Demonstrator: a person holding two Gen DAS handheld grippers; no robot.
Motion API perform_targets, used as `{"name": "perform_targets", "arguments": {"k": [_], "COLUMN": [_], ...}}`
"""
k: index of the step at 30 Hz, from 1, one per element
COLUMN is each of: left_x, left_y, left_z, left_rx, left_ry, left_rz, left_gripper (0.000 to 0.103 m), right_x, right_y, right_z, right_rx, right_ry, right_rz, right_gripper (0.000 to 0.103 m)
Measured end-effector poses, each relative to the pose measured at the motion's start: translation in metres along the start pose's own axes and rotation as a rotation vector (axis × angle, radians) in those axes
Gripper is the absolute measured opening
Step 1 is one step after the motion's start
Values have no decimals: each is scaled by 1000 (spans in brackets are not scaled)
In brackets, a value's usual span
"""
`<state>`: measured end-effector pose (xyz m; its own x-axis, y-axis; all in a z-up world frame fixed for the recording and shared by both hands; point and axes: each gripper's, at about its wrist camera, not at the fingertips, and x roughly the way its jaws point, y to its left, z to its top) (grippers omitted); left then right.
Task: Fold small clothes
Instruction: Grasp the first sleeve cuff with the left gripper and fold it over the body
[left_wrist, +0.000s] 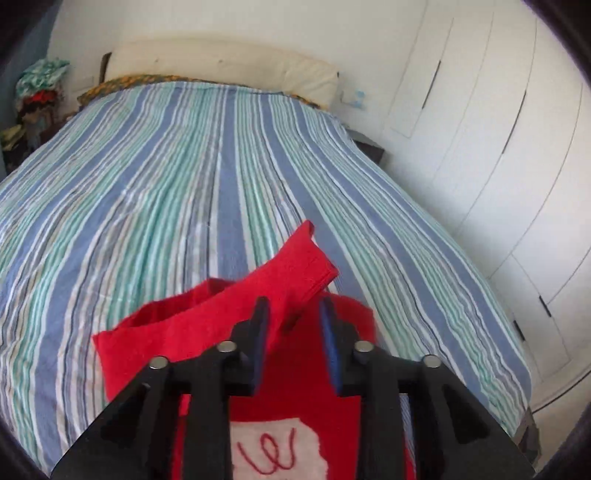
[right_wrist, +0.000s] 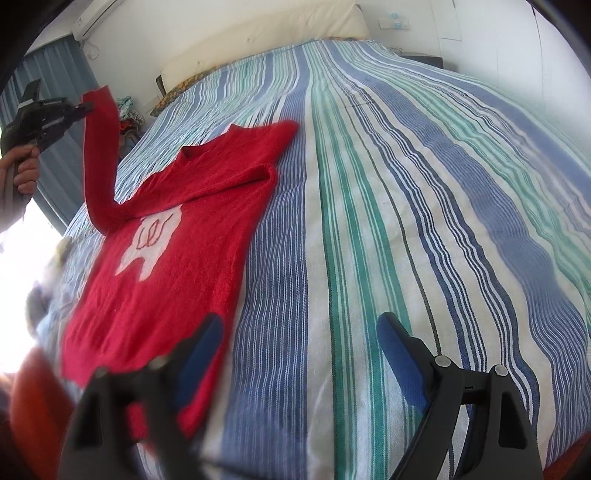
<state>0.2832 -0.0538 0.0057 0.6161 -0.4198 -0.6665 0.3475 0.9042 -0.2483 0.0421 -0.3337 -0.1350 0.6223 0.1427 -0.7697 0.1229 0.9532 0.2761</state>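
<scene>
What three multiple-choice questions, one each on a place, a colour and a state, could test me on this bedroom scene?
1. Where does the red sweater lie?
A. on the striped bedspread
B. on the floor
C. inside the wardrobe

2. What colour is the patch on its chest?
A. yellow
B. white
C. black

3. How does the right gripper stand?
A. shut on a sleeve
B. shut on a pillow
C. open and empty

Answers:
1 A: the sweater is spread on the bedspread.
2 B: the patch is white with red stitching.
3 C: the right gripper shows only bedspread between its wide-apart fingers.
</scene>
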Motion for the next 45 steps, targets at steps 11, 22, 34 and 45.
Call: {"name": "perform_targets", "arguments": {"k": [11, 22, 34, 45], "left_x": [-38, 3, 18, -8], "left_y": [52, 133, 195, 193], "left_z": [-175, -159, -189, -196], "left_rx": [-135, -41, -421, -399], "left_ry": [167, 197, 19, 50], "left_rz": [56, 186, 324, 225], "left_gripper": [73, 75, 6, 39], "right_x": [-6, 6, 9, 14], "right_y": [-35, -33, -36, -36], "right_z": [3, 5, 2, 5], "right_rx": [166, 169, 168, 175], "right_ry": [-7, 16, 25, 27], "right_rz": [50, 45, 19, 19], "right_gripper": [84, 84, 84, 84]}}
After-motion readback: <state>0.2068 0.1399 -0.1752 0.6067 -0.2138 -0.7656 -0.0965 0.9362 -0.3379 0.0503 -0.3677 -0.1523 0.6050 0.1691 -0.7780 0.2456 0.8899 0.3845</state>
